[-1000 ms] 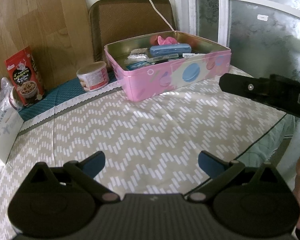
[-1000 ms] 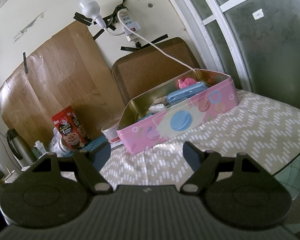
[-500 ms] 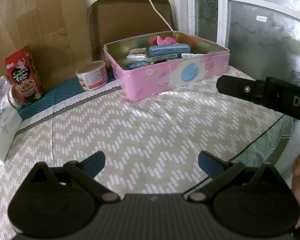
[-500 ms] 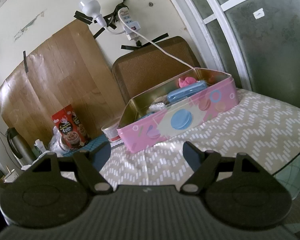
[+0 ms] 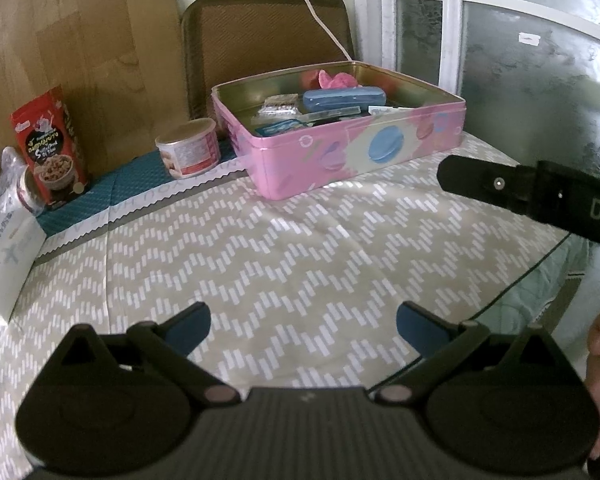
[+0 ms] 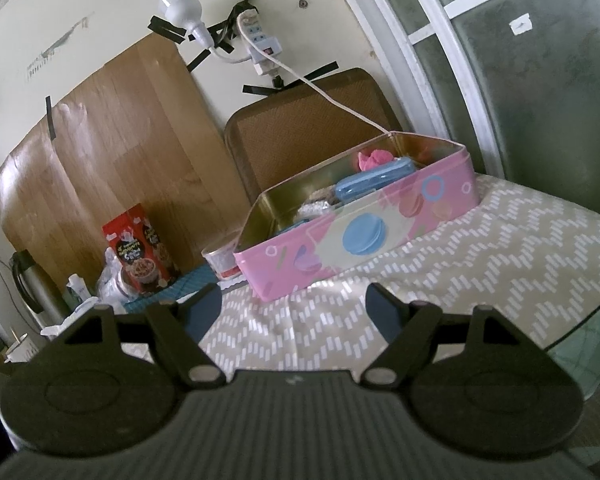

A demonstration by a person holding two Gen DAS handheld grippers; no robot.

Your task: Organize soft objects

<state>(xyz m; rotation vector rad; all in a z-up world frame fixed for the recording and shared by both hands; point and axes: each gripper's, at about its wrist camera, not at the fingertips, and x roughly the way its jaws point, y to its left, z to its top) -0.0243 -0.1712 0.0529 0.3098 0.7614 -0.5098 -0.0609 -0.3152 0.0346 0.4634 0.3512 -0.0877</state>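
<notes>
Pink tin (image 5: 356, 160) is sitting open at about 12 o'clock on the zigzag-print tablecloth (image 5: 260, 264), with the soft pink thing (image 5: 334, 79) tucked in its far corner behind a blue case (image 5: 343, 99) and some small packets. A little can (image 5: 188, 148) is just beside the tin at 9 o'clock, and a red snack box (image 5: 50, 148) is further out that way. Left gripper (image 5: 302, 320) has its jaws spread wide over bare cloth, nothing in them. Right gripper (image 6: 294, 306) is the same, released and empty, well short of the tin. Honestly nothing has changed from a second ago; both grippers are parked where they were.
</notes>
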